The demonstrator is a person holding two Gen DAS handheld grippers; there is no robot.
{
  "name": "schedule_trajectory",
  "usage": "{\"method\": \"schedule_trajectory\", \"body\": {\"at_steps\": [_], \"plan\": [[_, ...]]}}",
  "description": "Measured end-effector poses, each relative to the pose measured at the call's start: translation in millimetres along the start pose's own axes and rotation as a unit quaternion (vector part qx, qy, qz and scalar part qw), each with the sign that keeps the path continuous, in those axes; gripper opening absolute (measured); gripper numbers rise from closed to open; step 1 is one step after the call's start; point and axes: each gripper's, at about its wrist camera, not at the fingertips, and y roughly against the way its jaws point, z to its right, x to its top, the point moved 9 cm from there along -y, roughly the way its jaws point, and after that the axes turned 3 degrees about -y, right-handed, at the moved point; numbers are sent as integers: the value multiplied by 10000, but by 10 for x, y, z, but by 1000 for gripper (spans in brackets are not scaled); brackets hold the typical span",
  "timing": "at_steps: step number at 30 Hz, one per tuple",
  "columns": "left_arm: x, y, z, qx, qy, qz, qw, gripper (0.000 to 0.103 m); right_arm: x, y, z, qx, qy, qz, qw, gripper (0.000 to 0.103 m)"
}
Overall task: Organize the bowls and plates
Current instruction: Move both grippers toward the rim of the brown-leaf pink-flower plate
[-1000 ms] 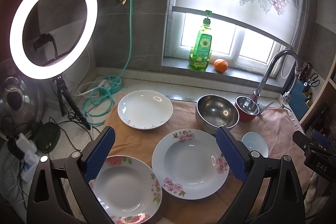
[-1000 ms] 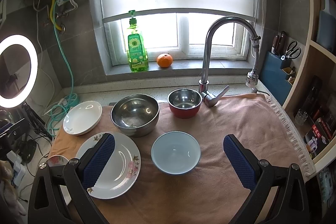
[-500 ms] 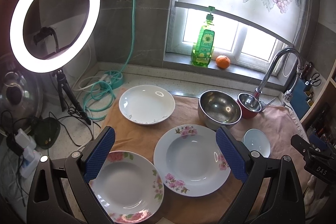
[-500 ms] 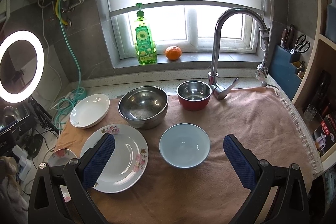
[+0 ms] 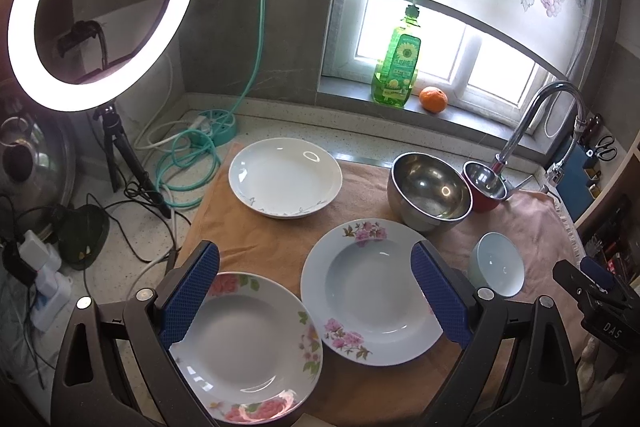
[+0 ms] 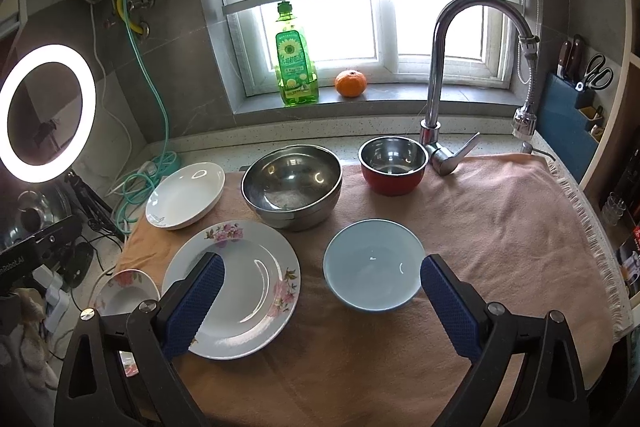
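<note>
Kitchen counter under a window, draped with a peach towel (image 6: 500, 227) that carries all the crockery; I find nothing stacked yet. Along the towel's far edge stand a white plate (image 5: 285, 183) at the left, a large steel bowl (image 6: 292, 185) near the middle, and a red-sided steel bowl (image 6: 392, 163) beside the faucet (image 6: 436, 75). Nearer me lie a floral plate (image 5: 372, 291) at mid-towel, a second floral plate (image 5: 248, 343) at the near left corner, and a pale blue bowl (image 6: 374, 265) to the right of centre. The left gripper (image 5: 316, 291) hangs wide open and empty above the gap between the two floral plates. The right gripper (image 6: 320, 301) is also empty; its jaws are beginning to close, with the blue bowl's near rim between them and no pad touching it. I judge the plates and blue bowl to be glazed ceramic: rigid, slick, fairly heavy and liable to chip, so each should be pinched across its rim, one pad inside and one beneath. The steel bowls look light, hard and slippery; a rim grip applies there too. The towel may bunch under a dragged plate, so lifting clear is advisable.
</note>
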Motion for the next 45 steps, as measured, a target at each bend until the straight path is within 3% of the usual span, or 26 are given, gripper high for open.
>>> {"method": "schedule_trajectory", "body": {"at_steps": [4,8,11,15,17,22,35,45], "plan": [[-34,-117,7,-77,-100,-179,9998,87,-83,-91,-18,-30,27,-160,9999,90],[-69,-245,22,-236,-120,-384,9989,84,-154,-176,-40,-10,18,-340,9994,73],[-70,-348,48,-307,-227,-485,9981,82,-204,-238,-45,-29,-17,-420,9991,70],[-112,-522,86,-568,-290,-781,9949,73,-316,-336,-27,22,-209,-578,9981,66],[-146,-635,88,-665,-292,-957,9928,72,-397,-402,-15,110,-370,-748,9965,53],[-219,-837,101,-706,-533,-1191,9889,61,-569,-531,2,250,-626,-1018,9925,45],[-304,-1175,59,-960,-741,-1591,9798,59,-703,-757,-114,60,-639,-1188,9908,37],[-301,-1406,48,-1193,-756,-1882,9719,54,-790,-920,-117,88,-894,-1316,9872,37]]}}
